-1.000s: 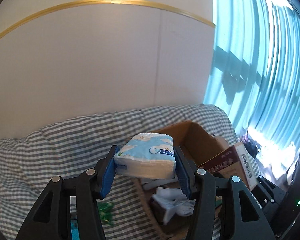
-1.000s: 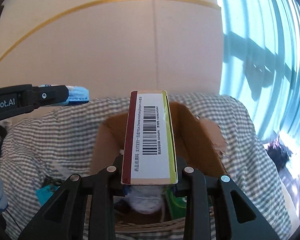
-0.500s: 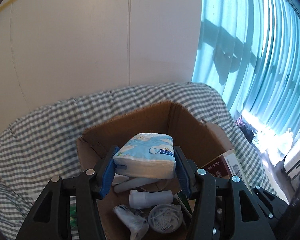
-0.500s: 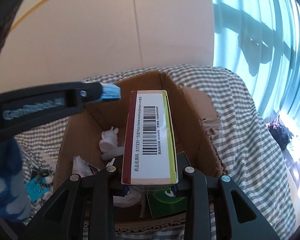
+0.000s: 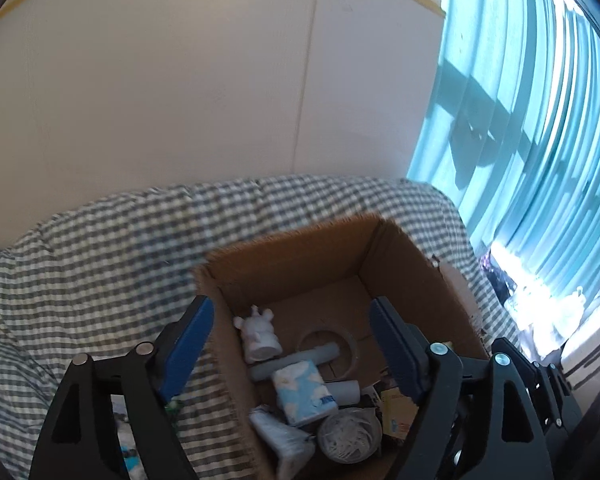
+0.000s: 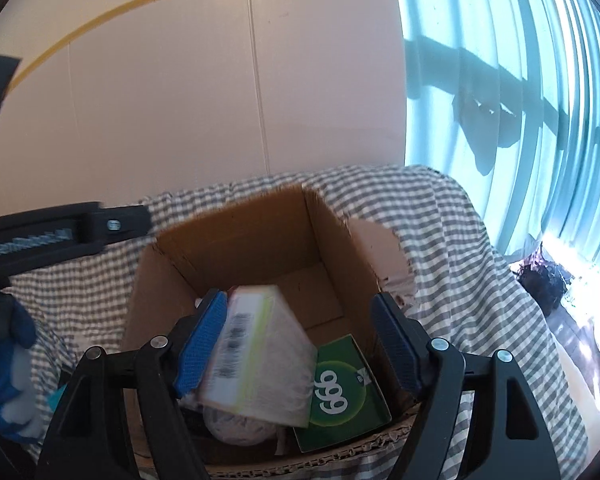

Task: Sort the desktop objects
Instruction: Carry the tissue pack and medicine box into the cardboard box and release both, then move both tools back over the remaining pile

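Box (image 5: 300,256) centre frame on checked surface (image 5: 80,248). Left gripper (image 5: 290,344) jaws just opened, spread; tissues (image 5: 304,392) lie inside. Right gripper (image 6: 300,340) jaws just opened, spread; carton (image 6: 256,344) tumbling, blurred. Risk: carton lands crooked, jaws snag box rim.

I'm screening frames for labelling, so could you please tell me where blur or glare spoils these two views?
Right wrist view: the barcoded box is motion-smeared between the open tool's fingers, its print unreadable. Left wrist view: the cardboard box rim is soft, and the sunlit window area is blown out beside the curtain.
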Action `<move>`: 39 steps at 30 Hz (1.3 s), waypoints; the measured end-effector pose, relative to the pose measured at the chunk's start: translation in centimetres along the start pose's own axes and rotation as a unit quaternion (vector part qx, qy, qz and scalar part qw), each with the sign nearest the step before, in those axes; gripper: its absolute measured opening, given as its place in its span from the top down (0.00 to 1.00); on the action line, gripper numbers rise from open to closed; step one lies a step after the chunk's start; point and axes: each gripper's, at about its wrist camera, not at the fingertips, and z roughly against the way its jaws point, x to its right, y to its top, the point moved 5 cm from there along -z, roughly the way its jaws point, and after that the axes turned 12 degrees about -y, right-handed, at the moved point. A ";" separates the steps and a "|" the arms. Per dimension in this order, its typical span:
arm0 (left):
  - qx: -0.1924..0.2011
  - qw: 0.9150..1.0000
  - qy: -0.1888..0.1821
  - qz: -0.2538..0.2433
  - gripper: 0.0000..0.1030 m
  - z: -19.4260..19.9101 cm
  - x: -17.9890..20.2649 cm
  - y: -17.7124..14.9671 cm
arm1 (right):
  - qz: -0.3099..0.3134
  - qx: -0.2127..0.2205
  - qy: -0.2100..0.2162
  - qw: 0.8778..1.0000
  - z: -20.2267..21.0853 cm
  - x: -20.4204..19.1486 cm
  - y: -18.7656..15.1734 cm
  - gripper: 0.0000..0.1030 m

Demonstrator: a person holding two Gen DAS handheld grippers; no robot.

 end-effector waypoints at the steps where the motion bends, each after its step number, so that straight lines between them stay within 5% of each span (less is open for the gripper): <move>1: 0.007 1.000 0.002 0.000 0.16 0.9 -0.3 0.2 | -0.001 0.006 0.001 1.000 0.5 -0.1 0.2 0.27; 8: 0.052 0.998 0.019 0.008 0.08 6.6 -2.8 1.4 | 0.015 0.053 -0.010 0.998 3.4 -2.3 1.5 0.08; 25: 0.093 0.987 0.129 0.029 0.00 17.5 -12.6 -2.2 | 0.103 0.179 0.066 0.976 9.6 -11.3 1.3 0.00; 39: 0.041 0.983 0.168 0.056 0.00 15.8 -18.6 -8.2 | 0.167 0.135 0.164 0.963 8.9 -20.4 -4.2 0.00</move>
